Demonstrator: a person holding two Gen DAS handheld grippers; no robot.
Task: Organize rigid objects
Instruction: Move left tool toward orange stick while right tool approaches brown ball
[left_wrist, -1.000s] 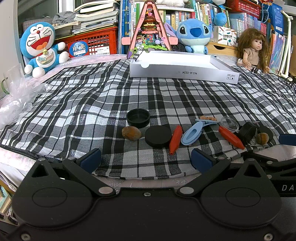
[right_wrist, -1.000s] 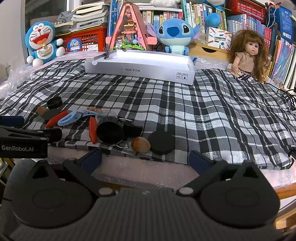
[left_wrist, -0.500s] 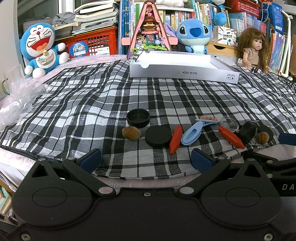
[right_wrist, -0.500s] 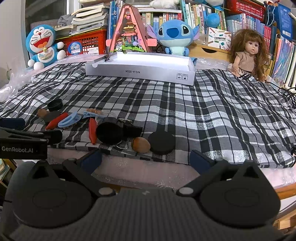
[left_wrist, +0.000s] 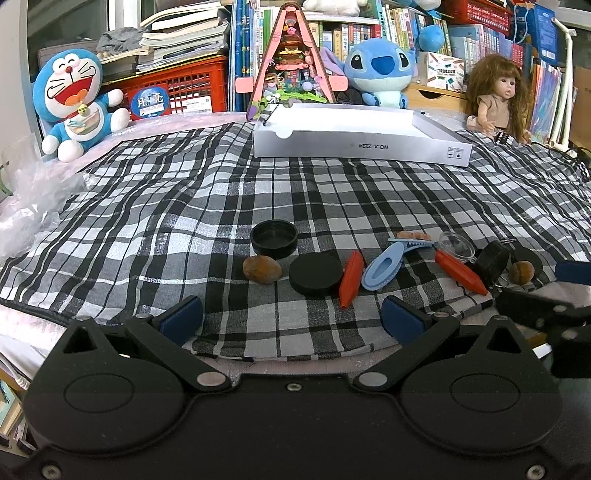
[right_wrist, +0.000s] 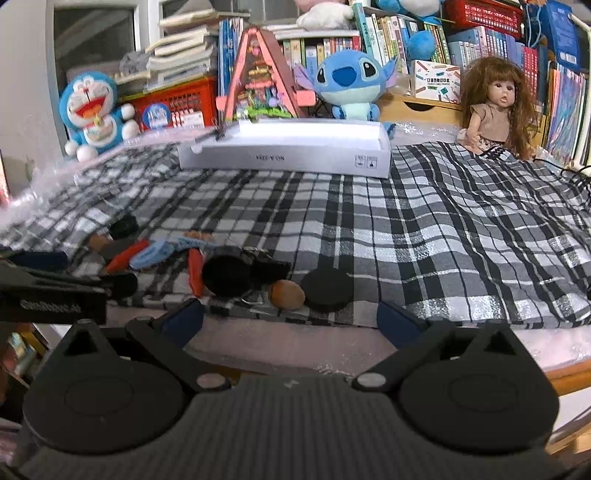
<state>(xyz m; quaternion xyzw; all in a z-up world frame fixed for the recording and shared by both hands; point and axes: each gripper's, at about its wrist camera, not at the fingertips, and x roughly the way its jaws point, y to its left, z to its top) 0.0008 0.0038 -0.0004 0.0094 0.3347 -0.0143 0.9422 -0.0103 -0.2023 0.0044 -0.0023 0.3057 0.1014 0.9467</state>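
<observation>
Nut (right_wrist: 287, 293) nearest right tool (right_wrist: 290, 320): small, hard, round, rolls; we pinch across middle. Both tools wide, empty; left tool (left_wrist: 291, 317) too.

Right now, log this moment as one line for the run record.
left hand-held gripper open, empty | right hand-held gripper open, empty | small objects loose on plaid cloth | white box at far side | nothing grasped
</observation>
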